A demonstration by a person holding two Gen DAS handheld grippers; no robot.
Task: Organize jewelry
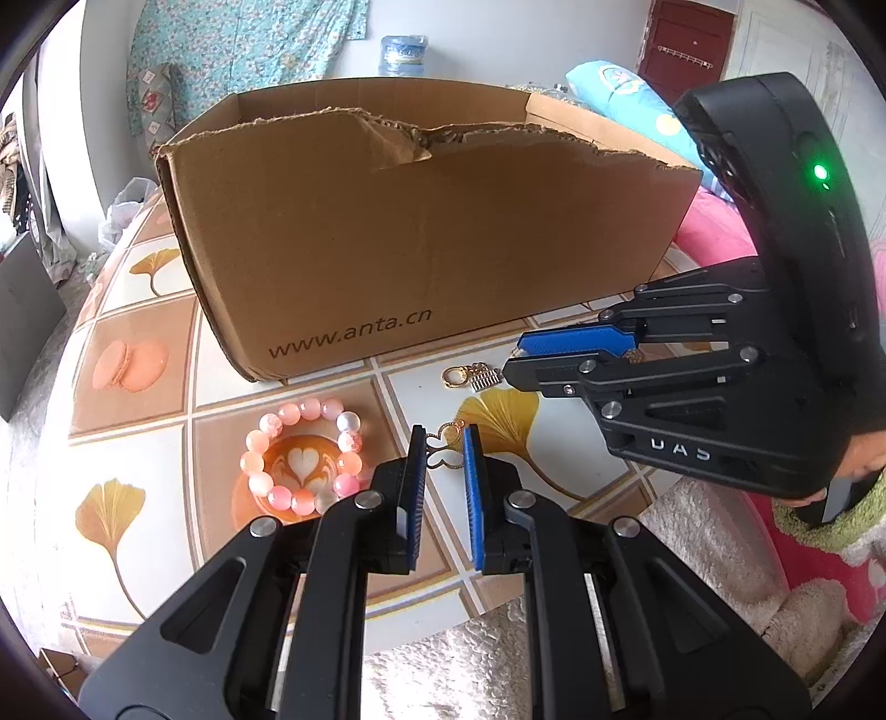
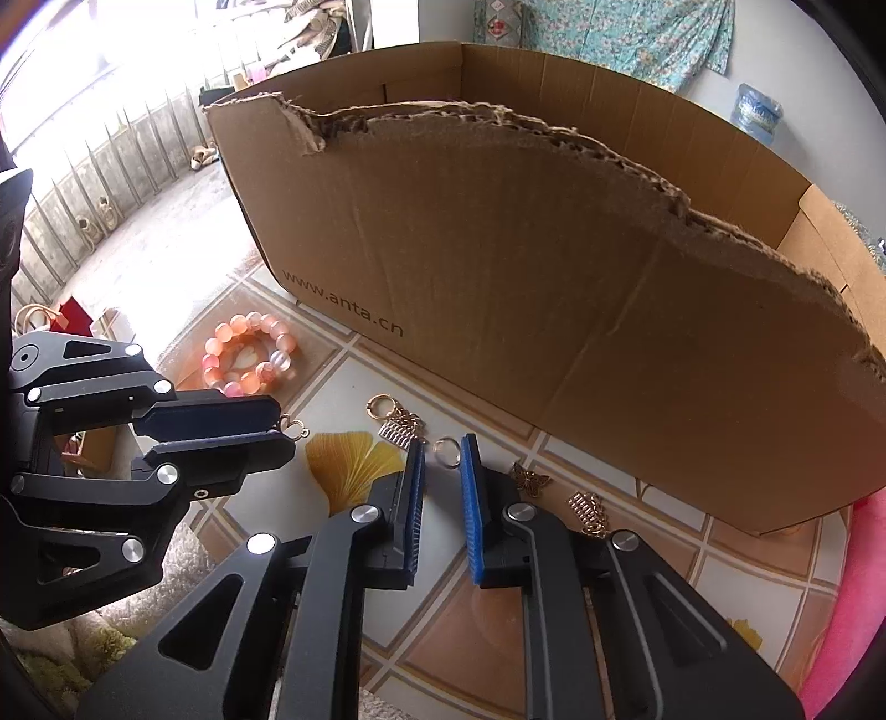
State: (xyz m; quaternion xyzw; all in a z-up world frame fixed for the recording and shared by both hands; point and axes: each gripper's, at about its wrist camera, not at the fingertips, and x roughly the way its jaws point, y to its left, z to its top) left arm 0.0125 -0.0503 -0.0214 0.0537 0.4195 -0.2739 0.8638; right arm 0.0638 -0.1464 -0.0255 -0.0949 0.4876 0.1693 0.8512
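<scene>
Tiled-print table (image 1: 166, 310): cardboard box (image 1: 421, 243), bead bracelet (image 1: 302, 457), keychains (image 2: 396, 423)

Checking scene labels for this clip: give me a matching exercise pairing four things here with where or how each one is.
Things:
1. bead bracelet
2. cardboard box
3. gold charm
4. water bottle

Places or states:
A. torn top edge
B. pinched in the left tongs
C. behind the cardboard box
D. lying on the latte-art print

Pairs: 1-D, 2-A, 3-B, 4-C
</scene>
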